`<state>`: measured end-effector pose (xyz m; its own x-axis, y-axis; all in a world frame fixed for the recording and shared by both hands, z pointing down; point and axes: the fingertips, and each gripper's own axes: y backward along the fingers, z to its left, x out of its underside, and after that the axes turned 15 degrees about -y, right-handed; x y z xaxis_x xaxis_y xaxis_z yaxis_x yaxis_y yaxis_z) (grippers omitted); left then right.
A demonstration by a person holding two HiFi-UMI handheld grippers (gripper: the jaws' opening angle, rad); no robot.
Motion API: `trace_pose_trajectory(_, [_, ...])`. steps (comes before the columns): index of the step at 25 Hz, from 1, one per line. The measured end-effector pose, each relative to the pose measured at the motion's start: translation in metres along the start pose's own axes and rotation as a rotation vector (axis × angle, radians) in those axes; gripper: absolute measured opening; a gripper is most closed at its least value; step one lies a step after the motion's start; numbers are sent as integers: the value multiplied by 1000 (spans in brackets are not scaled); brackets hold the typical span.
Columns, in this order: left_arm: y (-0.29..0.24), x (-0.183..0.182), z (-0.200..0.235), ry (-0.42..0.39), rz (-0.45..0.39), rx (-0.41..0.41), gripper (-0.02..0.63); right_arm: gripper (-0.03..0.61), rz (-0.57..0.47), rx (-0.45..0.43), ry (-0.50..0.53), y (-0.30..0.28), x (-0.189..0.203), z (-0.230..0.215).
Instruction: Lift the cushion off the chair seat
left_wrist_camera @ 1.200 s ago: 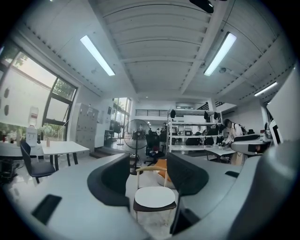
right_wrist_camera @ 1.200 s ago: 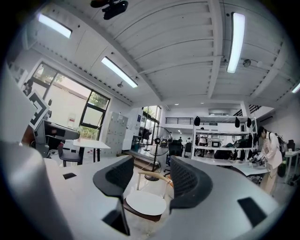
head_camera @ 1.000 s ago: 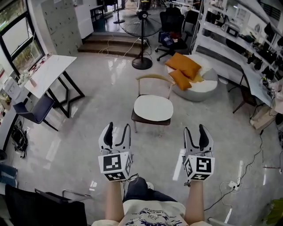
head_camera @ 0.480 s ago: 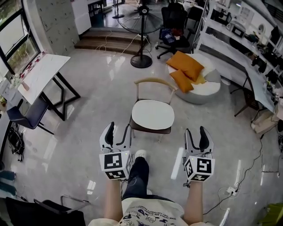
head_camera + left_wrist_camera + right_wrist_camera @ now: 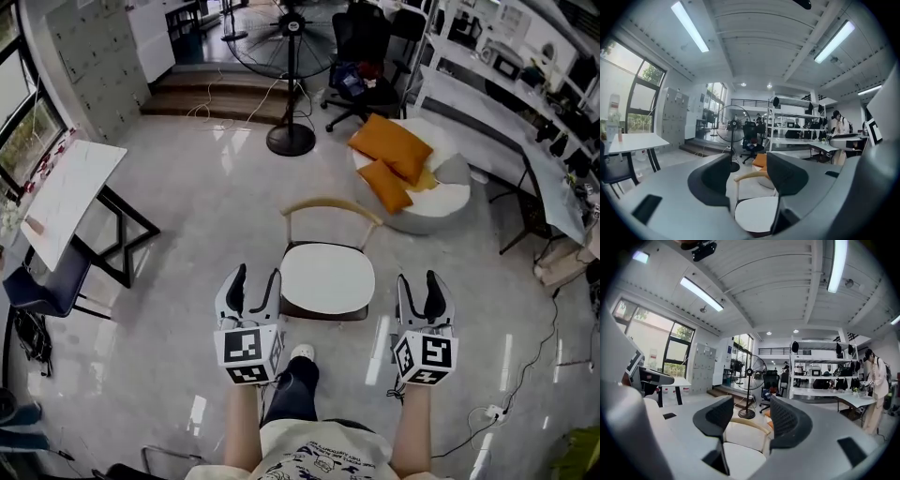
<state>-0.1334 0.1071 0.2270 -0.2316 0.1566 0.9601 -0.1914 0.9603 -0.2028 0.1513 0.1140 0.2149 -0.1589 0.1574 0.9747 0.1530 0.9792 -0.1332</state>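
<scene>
The white cushion [image 5: 327, 277] lies on the chair [image 5: 331, 206] seat. The left claw [image 5: 253, 281] and right claw [image 5: 417, 281] hover either side, both wide and empty.

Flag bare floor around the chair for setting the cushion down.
Bare floor between chair and white table; also right of the chair, nearer than the white pouffe. Crowded behind: fan base, orange pillows, office chair.

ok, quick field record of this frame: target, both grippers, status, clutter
target: white cushion, flat on the chair seat
left gripper: fingers open, empty, by the seat's near left corner, not touching
right gripper: fingers open, empty, by the seat's near right corner, not touching
status: cushion not yet lifted
clutter: orange pillows on a round white pouf; floor fan behind the chair
</scene>
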Motion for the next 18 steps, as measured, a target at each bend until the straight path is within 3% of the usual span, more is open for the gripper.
trace_pose_trajectory(6, [-82, 6, 21, 7, 30, 36, 241, 259, 45, 31, 1, -78, 9, -4])
trace_pose_trajectory(18, [-178, 60, 17, 21, 171, 83, 241, 272, 194, 53, -11, -162, 66, -32])
